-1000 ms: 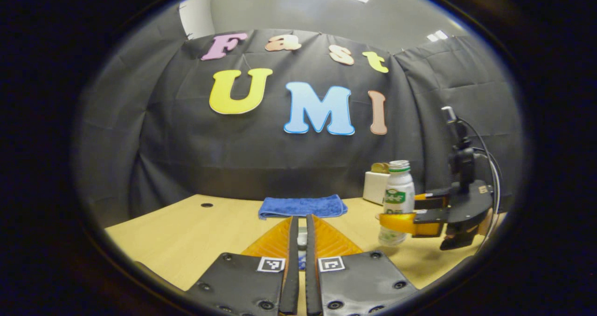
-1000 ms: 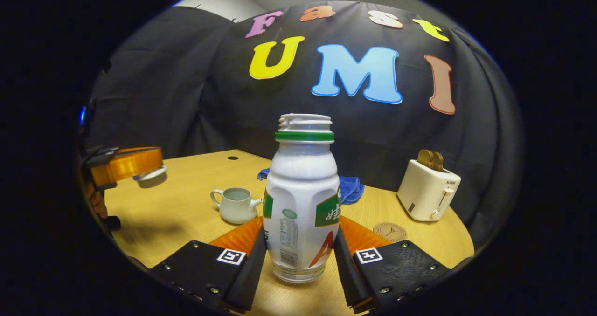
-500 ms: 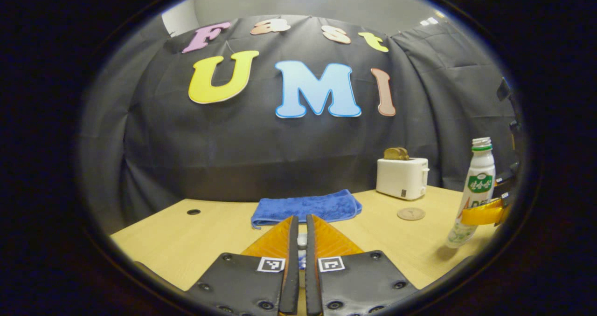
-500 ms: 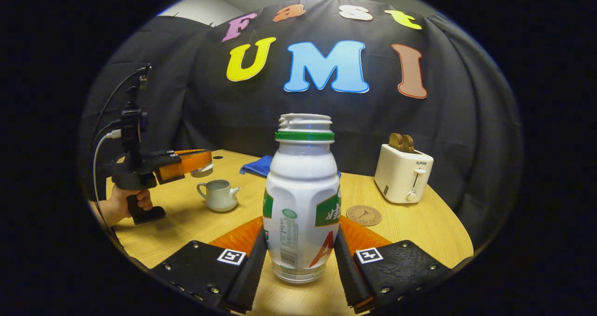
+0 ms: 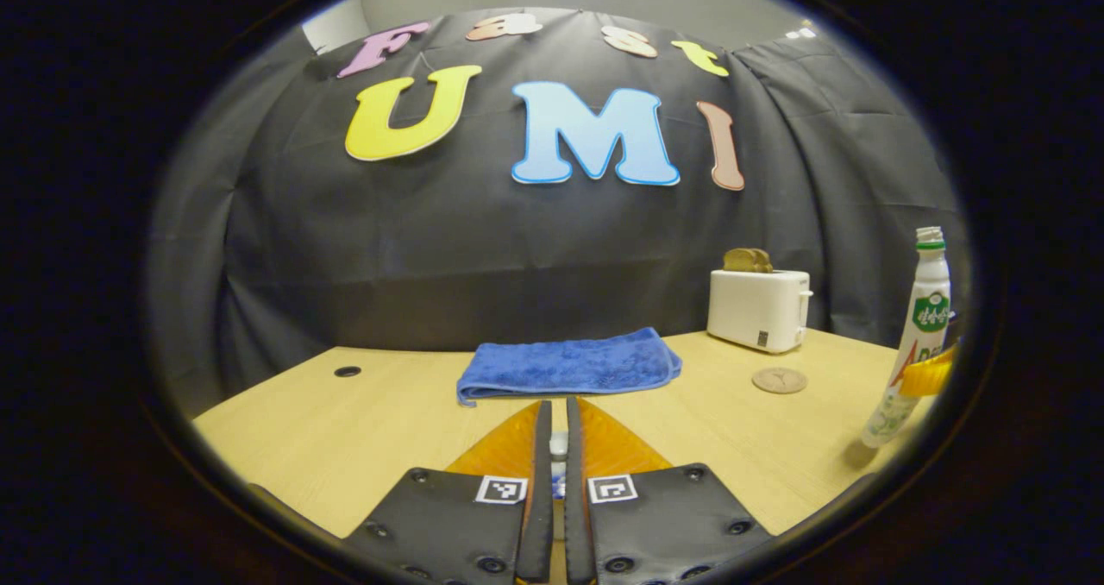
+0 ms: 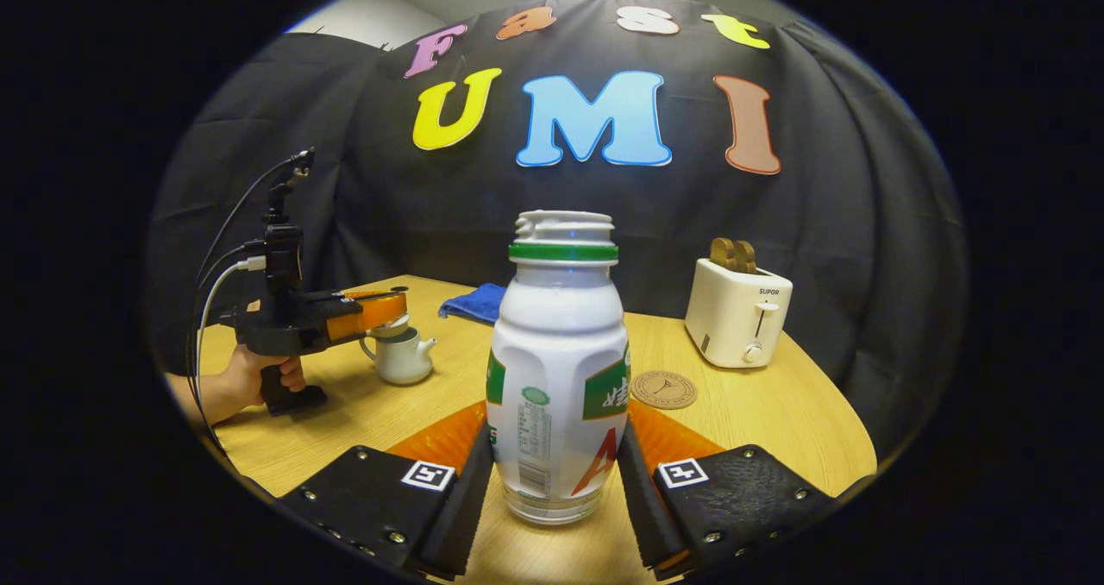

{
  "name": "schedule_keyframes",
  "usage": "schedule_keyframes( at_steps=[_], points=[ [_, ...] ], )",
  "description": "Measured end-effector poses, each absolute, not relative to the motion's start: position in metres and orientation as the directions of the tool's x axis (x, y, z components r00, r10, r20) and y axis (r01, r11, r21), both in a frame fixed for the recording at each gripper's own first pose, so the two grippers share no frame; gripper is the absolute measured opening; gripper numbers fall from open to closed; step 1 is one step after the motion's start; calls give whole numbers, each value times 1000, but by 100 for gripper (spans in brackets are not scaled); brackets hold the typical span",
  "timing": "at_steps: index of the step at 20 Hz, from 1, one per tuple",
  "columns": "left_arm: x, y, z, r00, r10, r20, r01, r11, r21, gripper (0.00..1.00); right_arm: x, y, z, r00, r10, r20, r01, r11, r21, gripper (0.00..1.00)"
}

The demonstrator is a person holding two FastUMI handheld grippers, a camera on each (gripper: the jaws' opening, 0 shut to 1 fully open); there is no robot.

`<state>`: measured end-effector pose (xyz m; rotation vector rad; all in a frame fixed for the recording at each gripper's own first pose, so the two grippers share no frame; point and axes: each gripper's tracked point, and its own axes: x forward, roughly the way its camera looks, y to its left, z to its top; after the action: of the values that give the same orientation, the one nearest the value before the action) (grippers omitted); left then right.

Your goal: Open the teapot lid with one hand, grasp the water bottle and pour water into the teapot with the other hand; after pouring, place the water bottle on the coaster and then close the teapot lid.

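Two grippers seen. Uncapped water bottle (image 6: 558, 369) is clamped upright between right gripper (image 6: 556, 481) fingers, w/ its contents hidden by opaque walls. Left gripper (image 5: 552, 447) fingers are nearly together on a small lid (image 6: 390, 326), held just above white teapot (image 6: 398, 356) on wooden table (image 6: 776, 412). Coaster (image 6: 662, 389) lies bare near toaster (image 6: 737, 313), w/ toast in its slots.

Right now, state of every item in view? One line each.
Water bottle: uncapped, upright, clamped by right gripper.
Teapot lid: in left gripper, at the teapot mouth; seated or not, cannot tell.
Coaster: bare, flat on table.
Toaster: bread sticking up from its slots.
Blue towel: folded flat.
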<state>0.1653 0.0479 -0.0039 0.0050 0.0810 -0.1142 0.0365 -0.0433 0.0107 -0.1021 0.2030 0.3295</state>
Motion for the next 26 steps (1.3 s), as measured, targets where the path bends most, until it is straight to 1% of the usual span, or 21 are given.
schedule_keyframes(
  at_steps=[3, 4, 6, 7, 9, 13, 16, 17, 18, 21, 22, 25, 26],
  points=[
    [170, 45, -14, 987, -124, -106, 125, 992, -5, 16, 35, -45, 13, 928, 303, -216, -327, 942, -81, 71],
    [169, 45, -14, 987, -123, -103, 124, 992, 1, 12, 36, -46, 17, 933, 299, -201, -321, 943, -86, 71],
    [172, 44, -13, 986, -131, -101, 131, 991, -8, 12, 36, -48, 24, 941, 289, -176, -308, 947, -88, 71],
    [172, 42, -18, 985, -132, -111, 131, 991, -19, 16, 37, -48, 24, 942, 288, -173, -307, 948, -89, 71],
    [173, 42, -27, 981, -137, -137, 134, 990, -33, 16, 39, -49, 24, 942, 284, -177, -303, 948, -92, 71],
    [172, 44, -27, 984, -127, -128, 123, 992, -39, 16, 50, -52, 27, 945, 281, -167, -292, 955, -47, 71],
    [169, 47, -21, 988, -115, -102, 112, 993, -35, 28, 68, -67, 35, 957, 243, -161, -246, 969, -2, 71],
    [169, 49, -19, 989, -107, -97, 104, 994, -39, 35, 75, -71, 41, 960, 234, -157, -234, 972, 15, 71],
    [167, 52, -18, 990, -102, -93, 98, 994, -46, 36, 82, -78, 46, 964, 218, -149, -218, 976, 20, 71],
    [153, 61, 1, 995, -84, -49, 80, 994, -78, 45, 108, -92, 59, 977, 175, -125, -174, 985, 19, 71],
    [146, 65, 12, 997, -76, -23, 73, 993, -88, 45, 117, -94, 62, 979, 164, -123, -162, 986, 26, 71],
    [117, 73, 42, 996, -73, 51, 78, 991, -107, 79, 146, -109, 65, 989, 100, -110, -101, 995, -9, 71],
    [107, 77, 47, 996, -66, 67, 73, 992, -106, 85, 157, -111, 62, 990, 87, -115, -90, 996, -21, 71]
  ],
)
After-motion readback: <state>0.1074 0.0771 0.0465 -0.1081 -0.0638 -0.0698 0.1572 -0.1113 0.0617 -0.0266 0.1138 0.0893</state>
